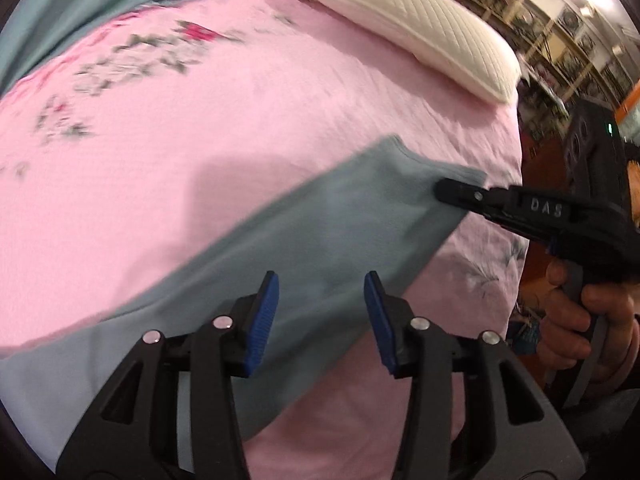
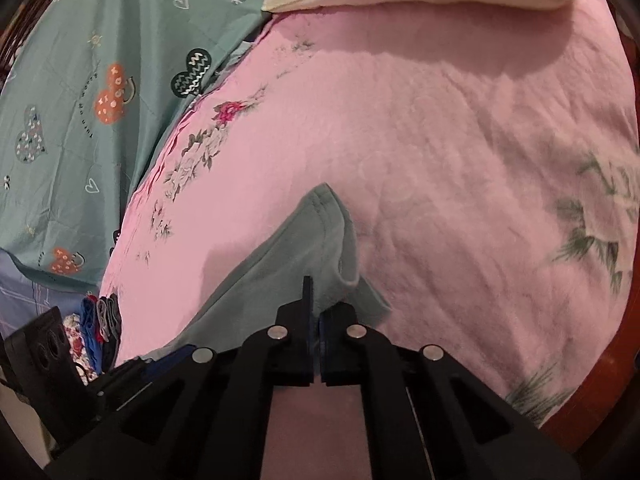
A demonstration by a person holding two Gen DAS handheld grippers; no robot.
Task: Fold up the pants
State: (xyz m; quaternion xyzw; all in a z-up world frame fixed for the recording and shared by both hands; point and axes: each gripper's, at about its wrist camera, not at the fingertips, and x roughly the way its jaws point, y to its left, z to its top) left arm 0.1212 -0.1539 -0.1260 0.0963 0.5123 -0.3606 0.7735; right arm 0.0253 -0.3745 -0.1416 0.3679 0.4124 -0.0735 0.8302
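Note:
The grey-green pants (image 1: 320,232) lie as a long band across the pink bedspread (image 1: 200,140), running from the lower left to the right edge. My left gripper (image 1: 320,312) is open, its blue pads (image 1: 264,312) hovering just above the pants' middle, holding nothing. My right gripper (image 1: 444,190) is shut on the hem end of the pants. In the right wrist view the right gripper (image 2: 318,320) pinches the cloth, and the hem (image 2: 324,220) stands up in a fold ahead of it.
A white quilted pillow (image 1: 400,20) lies at the far edge of the bed. A teal patterned sheet (image 2: 80,100) covers the left side. The bed's right edge (image 1: 516,208) drops to a dark floor. Folded clothes (image 2: 100,320) sit at the lower left.

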